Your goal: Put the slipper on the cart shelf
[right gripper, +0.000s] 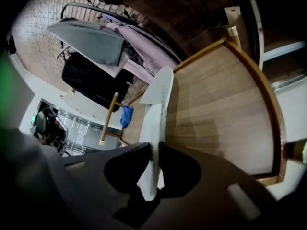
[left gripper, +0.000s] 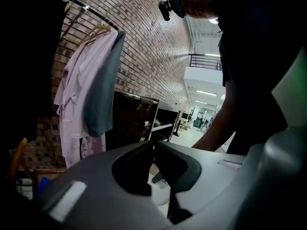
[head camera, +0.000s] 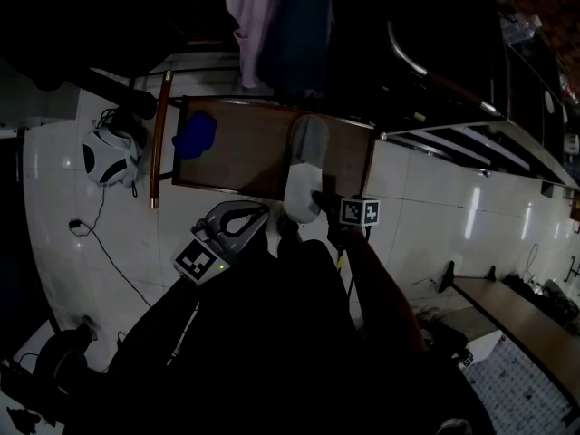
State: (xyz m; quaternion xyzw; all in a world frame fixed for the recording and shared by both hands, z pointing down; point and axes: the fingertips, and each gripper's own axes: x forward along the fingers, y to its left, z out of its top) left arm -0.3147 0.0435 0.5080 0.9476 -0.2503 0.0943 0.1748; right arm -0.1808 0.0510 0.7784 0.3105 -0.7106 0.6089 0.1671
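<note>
While the right gripper (right gripper: 154, 150) is clenching its jaws on the heel end of the pale slipper (right gripper: 160, 95), the thin white sole is running up between the pads and out ahead of the gripper. From the head view, the right gripper (head camera: 317, 205) is reaching forward, and the slipper (head camera: 304, 175) is stretching away from it, grey toe end farthest from the jaws. That toe end is lying over the wooden cart shelf (head camera: 245, 157), while the held heel is hanging past the shelf's near edge; whether the slipper is resting its weight on the wood cannot be told. In the right gripper view, the cart shelf (right gripper: 220, 104) is spreading out to the right of the slipper and beyond the jaws.

Well to the left of the right gripper, a blue cloth (head camera: 195, 136) is sitting on the same shelf, near a wooden post (head camera: 160, 139). Beyond the shelf, a pink robe (head camera: 254, 16) is hanging.

Just beside the right gripper, on its left, the left gripper (head camera: 237, 223) is hovering over the white tiled floor (head camera: 426, 216). In its own view the left gripper (left gripper: 153, 150) is keeping its jaws closed together, gripping nothing. Ahead of it the pink robe (left gripper: 76, 95) and a grey garment (left gripper: 103, 85) are hanging before a brick wall (left gripper: 144, 47).
</note>
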